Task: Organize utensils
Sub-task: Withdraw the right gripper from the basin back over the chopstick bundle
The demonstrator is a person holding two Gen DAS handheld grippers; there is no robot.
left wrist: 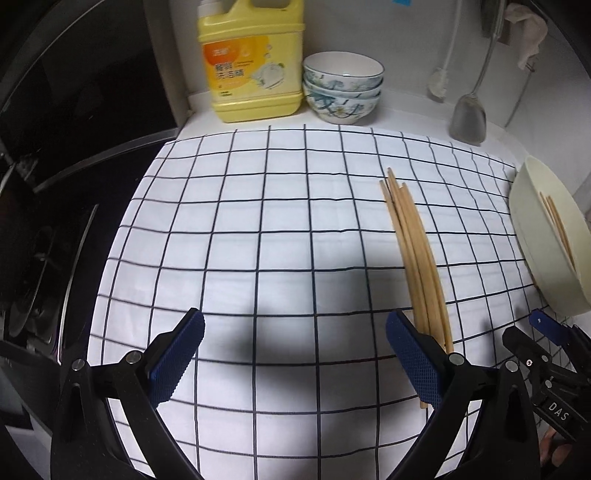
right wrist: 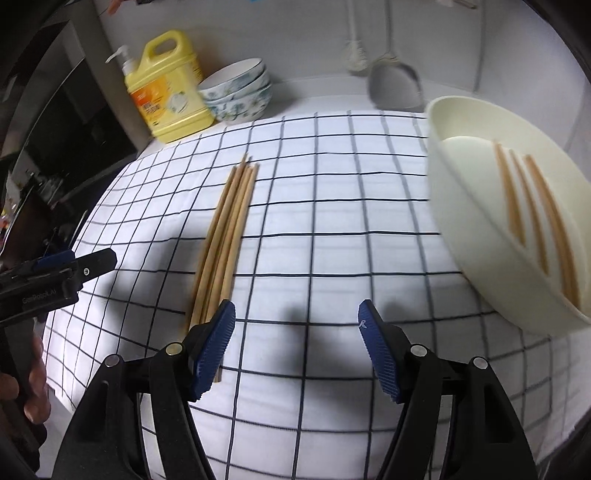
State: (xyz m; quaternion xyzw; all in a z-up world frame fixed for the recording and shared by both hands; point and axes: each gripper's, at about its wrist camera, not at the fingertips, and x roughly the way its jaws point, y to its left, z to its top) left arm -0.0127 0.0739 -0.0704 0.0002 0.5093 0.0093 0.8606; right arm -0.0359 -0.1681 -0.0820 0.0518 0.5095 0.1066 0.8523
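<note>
Chopsticks (right wrist: 221, 240) lie bundled between our two wide-open, empty hand-held grippers, left (left wrist: 295, 358) and right (right wrist: 295, 347); next we should grasp them for the holder (right wrist: 480, 258).

Matt wooden chopsticks (right wrist: 225, 236), checked cloth (right wrist: 332, 221)

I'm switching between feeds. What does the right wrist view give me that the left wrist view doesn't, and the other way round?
Only the right wrist view: the pump on the yellow detergent jug, and three chopsticks lying inside the cream tray.
Only the left wrist view: a crumpled cloth hanging on the wall at top right.
Both: the loose chopstick bundle on the checked cloth, the stacked bowls, the hanging spatula, and both grippers with jaws open and empty.
</note>
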